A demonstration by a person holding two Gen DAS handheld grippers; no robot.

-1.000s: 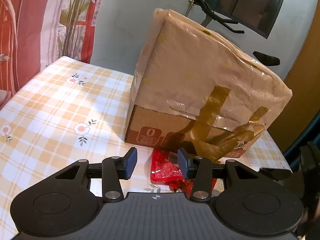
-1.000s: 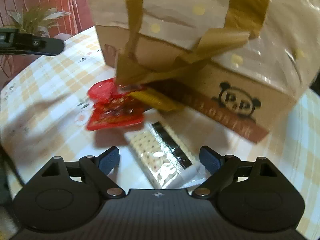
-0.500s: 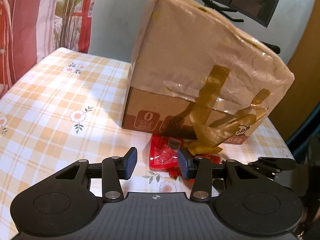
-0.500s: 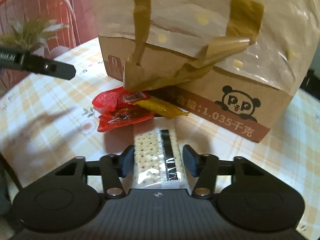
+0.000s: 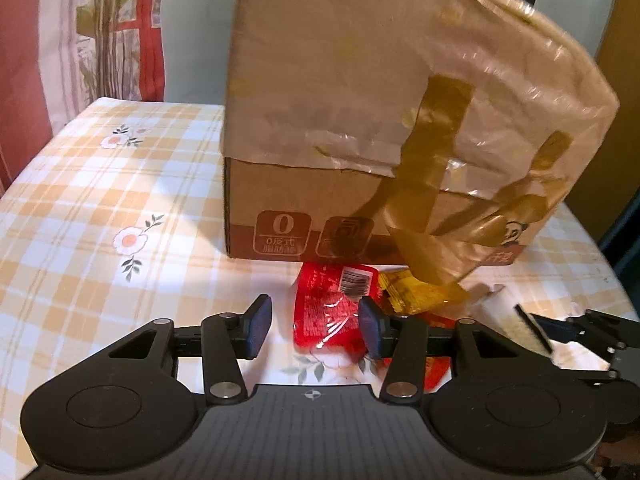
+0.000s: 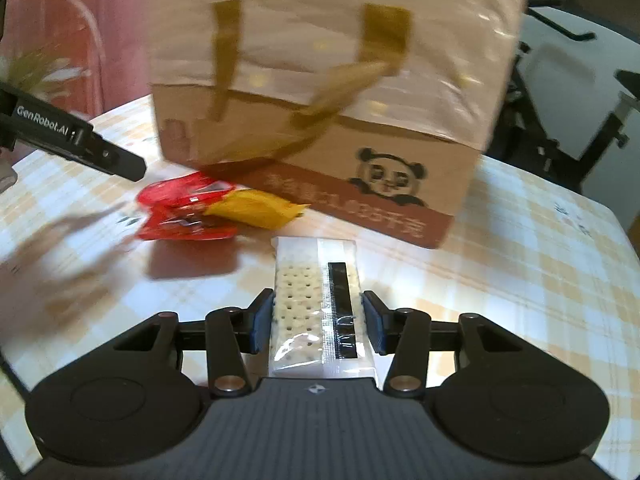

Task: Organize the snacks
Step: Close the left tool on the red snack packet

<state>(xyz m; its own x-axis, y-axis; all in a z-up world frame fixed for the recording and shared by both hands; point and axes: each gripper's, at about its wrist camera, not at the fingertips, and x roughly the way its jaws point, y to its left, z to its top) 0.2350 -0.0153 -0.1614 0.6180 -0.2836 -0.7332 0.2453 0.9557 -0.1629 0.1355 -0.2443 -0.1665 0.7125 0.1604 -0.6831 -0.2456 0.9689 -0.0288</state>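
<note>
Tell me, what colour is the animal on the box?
Black and white panda, clearest in the right wrist view.

— What sort of place?
— A home, by all signs: checked floral cloth (image 5: 120, 208) over the worktop, red-and-white curtain (image 5: 132, 28) behind its far left corner, dried grass stems (image 5: 106, 20), snack carton (image 6: 320, 168) standing on top.

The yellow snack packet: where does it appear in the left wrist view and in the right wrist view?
Left wrist view: the yellow packet lies right of centre, partly under the hanging bag handle.
Right wrist view: it lies left of centre, resting on the red packet.
Shared landmark: the cardboard box, just behind it in both.
</note>
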